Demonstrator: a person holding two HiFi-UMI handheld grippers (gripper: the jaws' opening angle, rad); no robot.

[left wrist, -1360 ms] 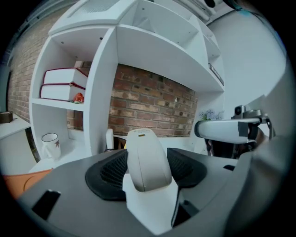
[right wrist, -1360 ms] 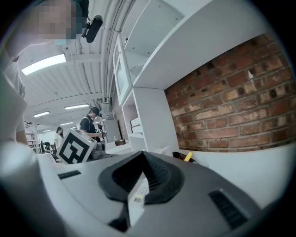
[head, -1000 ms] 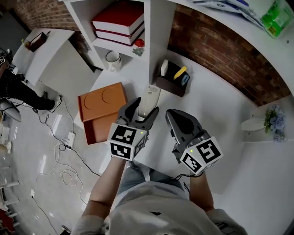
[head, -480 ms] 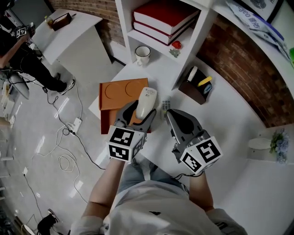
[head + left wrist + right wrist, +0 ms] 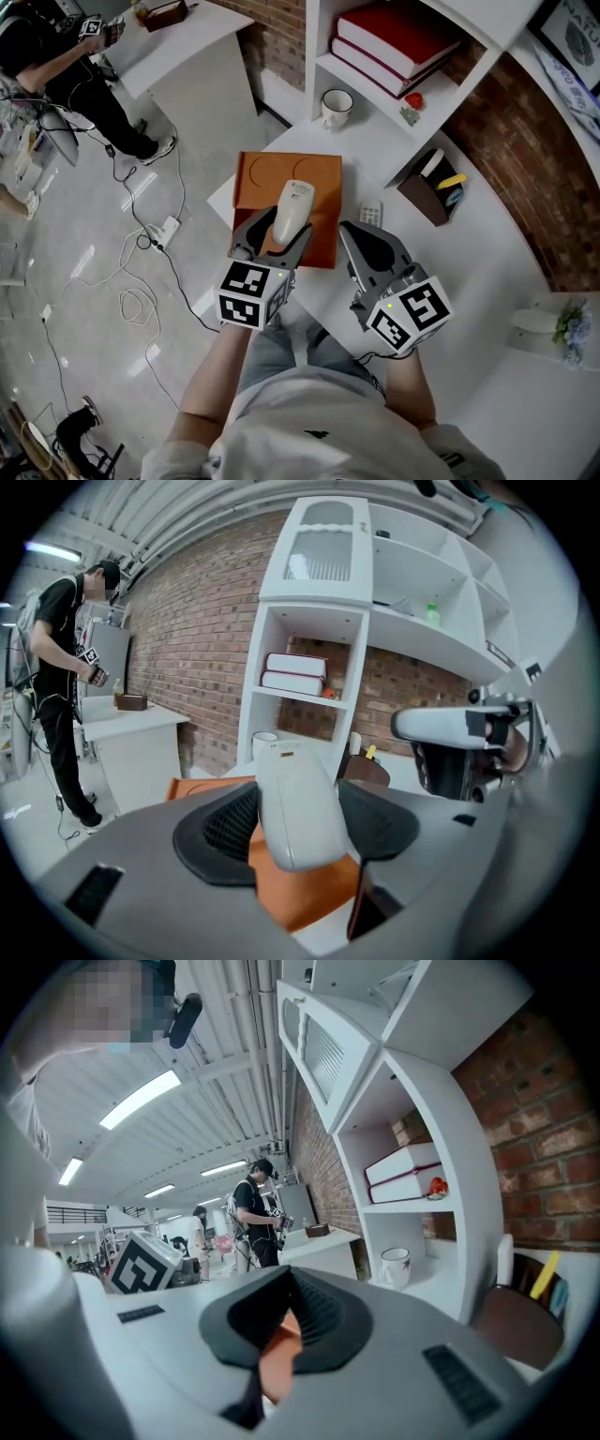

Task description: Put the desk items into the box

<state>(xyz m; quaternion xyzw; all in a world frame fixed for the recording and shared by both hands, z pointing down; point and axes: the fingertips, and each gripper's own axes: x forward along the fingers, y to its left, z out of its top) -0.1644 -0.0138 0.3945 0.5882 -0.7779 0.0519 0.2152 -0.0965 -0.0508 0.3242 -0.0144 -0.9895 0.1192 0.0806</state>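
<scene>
- A white remote control (image 5: 292,208) is clamped between the jaws of the left gripper (image 5: 276,234). The jaws are held apart only by the width of the remote's body.
- In the left gripper view, the black pads (image 5: 228,825) are pressed against both long sides of the remote control (image 5: 298,803). Its rounded end juts back towards the camera and its far end sticks out past the tips of the left gripper (image 5: 295,819).
- The remote is carried over the near right part of the orange box (image 5: 264,174), which lies flat at a corner of the white desk (image 5: 441,272).
- Two round recesses are seen in the top of the orange box (image 5: 194,787).
- The right gripper (image 5: 358,234) is held just to the right of the box's near corner. Its jaws are closed together and nothing is gripped.
- In the right gripper view, the two pads of the right gripper (image 5: 281,1321) are seen meeting, with only an orange patch showing through the slit below them.
- A small grey keypad device (image 5: 371,214) lies on the desk just beside the box's right edge.
- A white mug (image 5: 336,107) stands beyond the box's far edge, and a brown pen holder (image 5: 427,194) stands well to the box's right.
</scene>
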